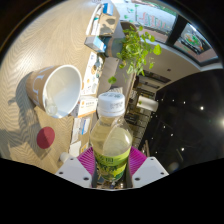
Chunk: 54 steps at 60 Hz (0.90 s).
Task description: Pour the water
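A clear plastic bottle [110,135] with a white cap and a green label, holding yellowish liquid, stands upright between my fingers. My gripper [111,160] is shut on the bottle, its magenta pads [87,157] pressing the label from both sides. The bottle is lifted above the wooden table [40,45]. A white mug [57,90] with its mouth open toward me sits on the table, to the left of the bottle and beyond the fingers. A small dark red cap [45,137] lies on the table near the mug.
A green potted plant [135,48] stands beyond the bottle at the table's far edge. Papers and boxes [100,40] lie along that edge. A dark screen or window [192,40] is at the far right.
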Each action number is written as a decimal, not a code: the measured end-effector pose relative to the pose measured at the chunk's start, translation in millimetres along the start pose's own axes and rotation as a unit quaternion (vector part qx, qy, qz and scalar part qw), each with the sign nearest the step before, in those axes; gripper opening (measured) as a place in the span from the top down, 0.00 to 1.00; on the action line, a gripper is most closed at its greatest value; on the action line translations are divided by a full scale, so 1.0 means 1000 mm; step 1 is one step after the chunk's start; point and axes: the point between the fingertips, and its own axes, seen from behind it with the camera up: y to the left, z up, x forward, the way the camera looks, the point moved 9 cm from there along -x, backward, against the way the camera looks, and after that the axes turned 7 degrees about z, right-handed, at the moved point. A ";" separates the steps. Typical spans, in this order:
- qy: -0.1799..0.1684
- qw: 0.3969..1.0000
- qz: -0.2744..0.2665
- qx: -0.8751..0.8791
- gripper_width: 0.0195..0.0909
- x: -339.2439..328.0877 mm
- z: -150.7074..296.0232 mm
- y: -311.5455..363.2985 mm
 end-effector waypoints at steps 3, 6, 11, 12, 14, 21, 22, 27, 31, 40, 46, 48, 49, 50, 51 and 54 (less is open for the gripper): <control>-0.021 0.998 0.002 0.055 0.72 -0.005 -0.002 -0.007; -0.043 0.993 0.001 0.114 0.72 -0.010 -0.008 -0.014; -0.079 0.972 0.023 0.222 0.72 -0.018 -0.020 -0.026; -0.086 0.965 0.031 0.245 0.72 -0.019 -0.023 -0.027; -0.094 0.951 0.045 0.291 0.71 -0.019 -0.030 -0.027; -0.131 0.884 0.095 0.439 0.71 -0.014 -0.049 -0.022; -0.138 0.872 0.104 0.458 0.71 -0.013 -0.050 -0.021; -0.164 0.808 0.148 0.545 0.71 -0.004 -0.054 -0.005; -0.181 0.762 0.186 0.594 0.71 0.007 -0.055 0.012; -0.195 0.710 0.230 0.636 0.71 0.031 -0.049 0.055; -0.190 0.691 0.252 0.650 0.71 0.047 -0.047 0.081; -0.188 0.689 0.255 0.652 0.71 0.052 -0.047 0.088; -0.188 0.688 0.256 0.653 0.71 0.054 -0.047 0.091; -0.189 0.686 0.258 0.654 0.71 0.056 -0.047 0.094; -0.189 0.683 0.261 0.655 0.71 0.058 -0.046 0.097; -0.192 0.673 0.270 0.661 0.71 0.064 -0.048 0.106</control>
